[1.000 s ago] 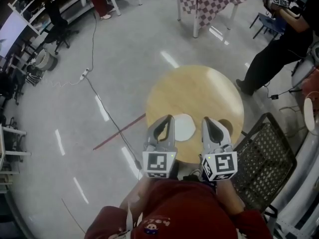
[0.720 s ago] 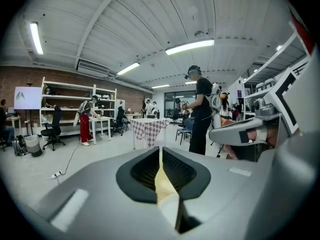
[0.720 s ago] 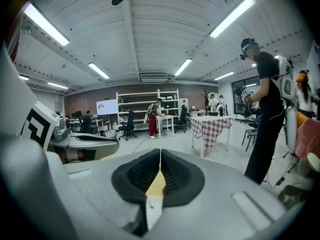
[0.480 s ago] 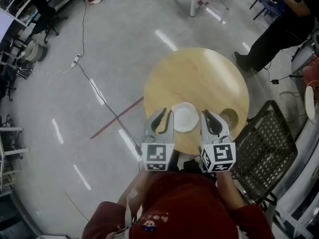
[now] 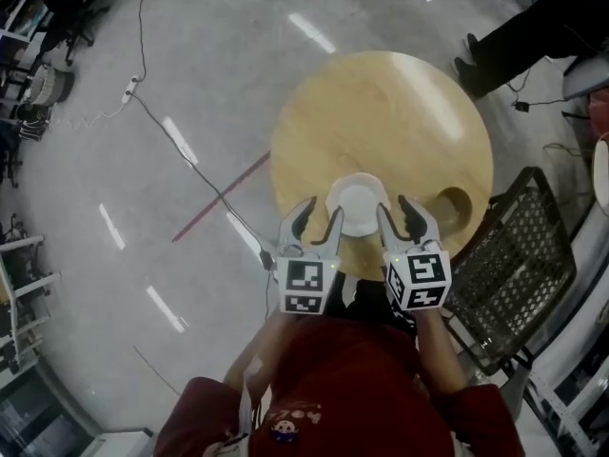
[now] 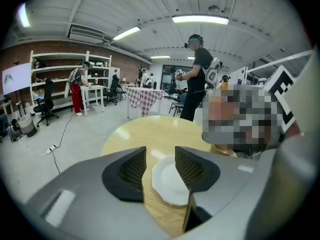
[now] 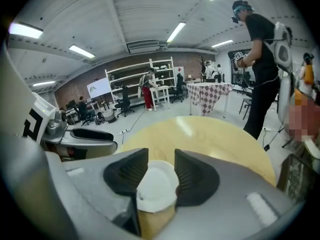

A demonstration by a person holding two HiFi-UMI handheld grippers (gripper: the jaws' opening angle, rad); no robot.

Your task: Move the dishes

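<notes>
Looked down and saw, on the far left, a grey floor with a thin cable and a red line on it.

Next came to the left gripper, held low over the near edge of the round wooden table. Had just been opening its jaws, and showed them spread apart in the left gripper view. Pinched nothing. Showed only table top and part of the plate through the gap.

Found the white plate lying flat on the table, close to the near edge, right between the two grippers. Had one finger of each gripper just beside its rim. Could not tell if either finger touched it.

Then came to the right gripper, also low by the near edge. Had just been opening too, with its jaws standing wide. Showed the plate through the gap in the right gripper view, but did not squeeze it.

Further right, saw a round brown shape at the table's edge. Could not tell if bowl or dip.

Last, saw a black mesh chair beside the table, and a person in black standing past the table at the top right.
</notes>
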